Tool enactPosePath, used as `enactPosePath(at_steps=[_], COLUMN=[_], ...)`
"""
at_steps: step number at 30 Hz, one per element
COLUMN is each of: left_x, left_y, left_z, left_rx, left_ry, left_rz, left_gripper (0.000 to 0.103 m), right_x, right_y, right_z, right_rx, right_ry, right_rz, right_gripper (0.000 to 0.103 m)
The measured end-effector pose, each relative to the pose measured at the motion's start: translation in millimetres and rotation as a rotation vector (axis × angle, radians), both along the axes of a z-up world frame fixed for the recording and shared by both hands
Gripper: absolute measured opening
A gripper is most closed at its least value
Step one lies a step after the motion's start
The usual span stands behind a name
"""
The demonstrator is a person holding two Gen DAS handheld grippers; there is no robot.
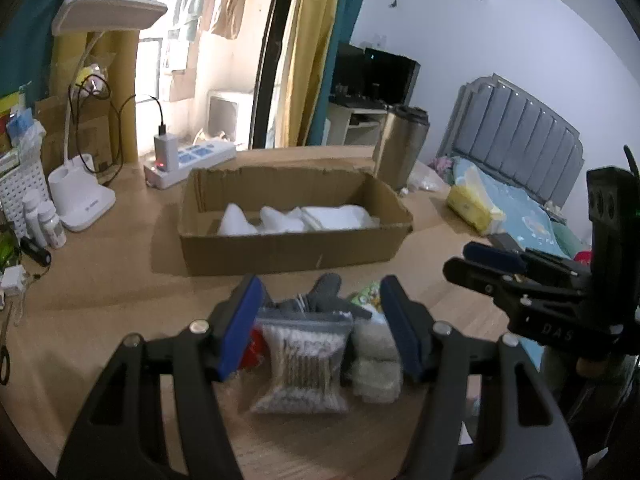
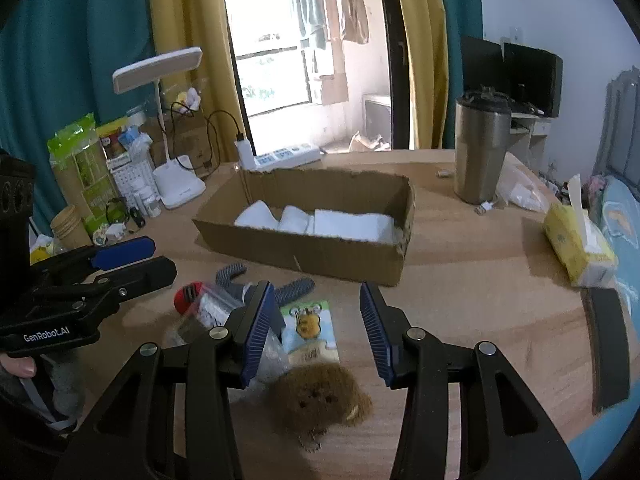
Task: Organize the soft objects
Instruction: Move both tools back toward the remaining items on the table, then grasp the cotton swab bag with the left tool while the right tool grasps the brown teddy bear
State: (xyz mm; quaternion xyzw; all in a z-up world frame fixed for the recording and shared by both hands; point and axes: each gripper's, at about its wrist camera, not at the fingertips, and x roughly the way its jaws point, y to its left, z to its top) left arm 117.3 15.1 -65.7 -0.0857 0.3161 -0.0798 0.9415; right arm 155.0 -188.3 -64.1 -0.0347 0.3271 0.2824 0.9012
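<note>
where folded white cloths [image 2: 344, 222] lie, an open-topped cardboard box [image 2: 320, 258]

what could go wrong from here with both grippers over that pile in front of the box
1. The left gripper straddles the bag of cotton swabs with a beige sponge packed beside it; closing may pinch both.
2. The right gripper hangs above the brown plush, close to the left one; they may collide.
3. The cardboard box already holds white items, so space is limited.
</note>
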Motion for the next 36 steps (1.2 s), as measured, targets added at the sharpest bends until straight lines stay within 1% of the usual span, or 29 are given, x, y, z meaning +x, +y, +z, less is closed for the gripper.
enactPosePath(at_steps=[13,19,21,22,23,27,29,36], left_x=[-10,-12,-12,-12,-11,-6,-4,1], left_y=[-13,-16,-16,-17,-17,-18,-18,-20], left_z=[-30,-45,-48,-49,-51,-58,-61,-71], left_rx=[0.019,0.021,0.022,0.026,0.032,0.050,0.061,0.088], left_ry=[0.058,0.090,0.098,0.102,0.109,0.130,0.141,0.178], left_rz=[-0.022,-0.015,-0.015,-0.014,-0.013,-0.010,-0.005,0.002], left_gripper=[0.063,0.063,0.063,0.063,0.063,0.063,0.063,0.063], right_x=[-12,-13,-13,-12,-11,-7,-5,-4], right_y=[-10,-9,-9,-9,-9,-9,-8,-8], right_z=[-34,-49,-55,-56,-59,-68,-71,-77], right_rx=[-0.015,-0.026,-0.027,-0.026,-0.024,-0.022,-0.027,-0.029], right_ry=[0.064,0.098,0.111,0.116,0.122,0.151,0.165,0.174], right_rz=[-0.016,-0.005,-0.005,-0.005,-0.006,-0.004,0.007,0.031], right_gripper=[0.047,0.048,0.051,0.055,0.057,0.059,0.064,0.067])
